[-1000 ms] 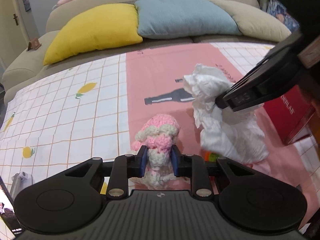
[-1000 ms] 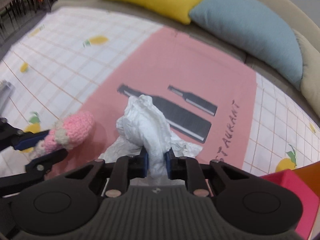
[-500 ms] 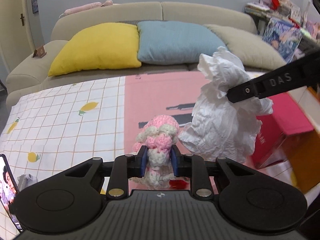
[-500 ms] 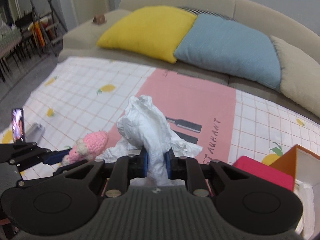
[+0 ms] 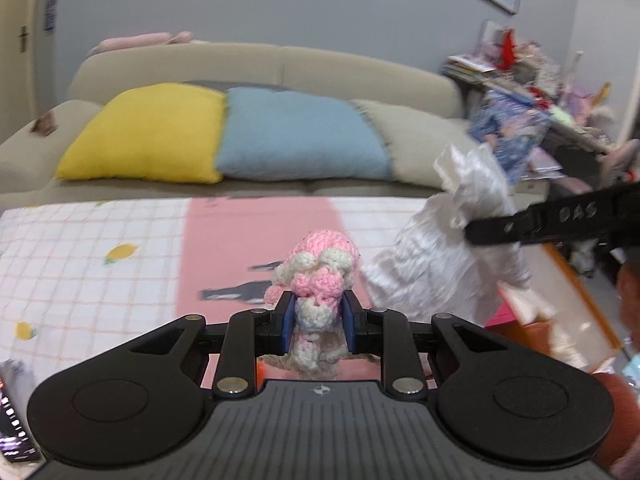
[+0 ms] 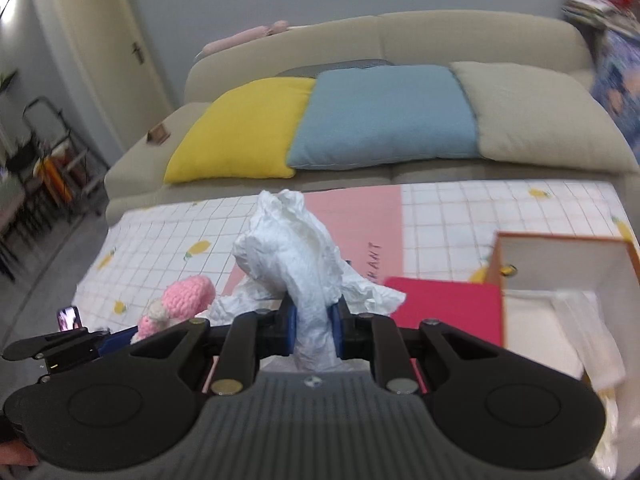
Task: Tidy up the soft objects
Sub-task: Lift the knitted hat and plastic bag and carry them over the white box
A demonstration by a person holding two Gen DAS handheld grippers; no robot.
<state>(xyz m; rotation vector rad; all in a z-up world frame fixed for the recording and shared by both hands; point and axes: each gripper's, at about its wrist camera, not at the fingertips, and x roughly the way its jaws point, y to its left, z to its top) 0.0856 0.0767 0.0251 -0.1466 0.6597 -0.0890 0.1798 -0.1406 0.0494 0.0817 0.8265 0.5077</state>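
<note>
Pink-and-white crochet toy pinched between left gripper fingers, held up above the checked desk. Right gripper fingers clamped tight on crumpled white cloth — also lifted, just left of the red lid and open orange box.

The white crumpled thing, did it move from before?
Yes. The white crumpled cloth went up, off the pink tablecloth, and right toward the orange box, clamped in the right gripper.
</note>
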